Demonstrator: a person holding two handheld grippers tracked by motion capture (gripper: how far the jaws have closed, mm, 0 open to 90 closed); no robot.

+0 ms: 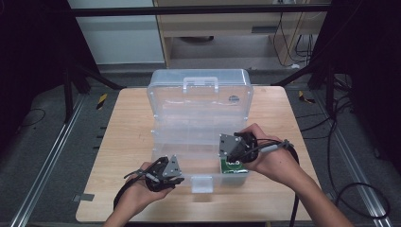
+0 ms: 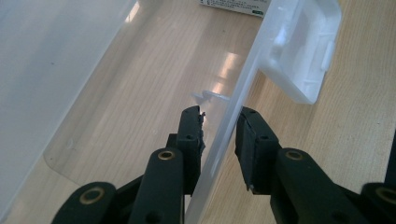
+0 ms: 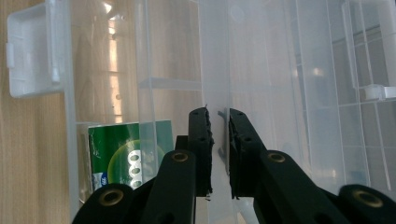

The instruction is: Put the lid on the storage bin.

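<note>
Left gripper (image 2: 219,140) astride box wall (image 2: 233,107), green packet (image 3: 126,154) inside

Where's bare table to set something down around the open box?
Free: table left of the box, and the strip right of it up to the far edge. Crowded: near edge, where the left gripper, latch and right gripper over the green pack sit.

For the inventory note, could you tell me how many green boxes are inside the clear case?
1: a green box in the clear case's front right corner, beneath the right gripper; others may be hidden.

one clear plastic box (image 1: 198,101), one green packet (image 1: 232,166)
</note>
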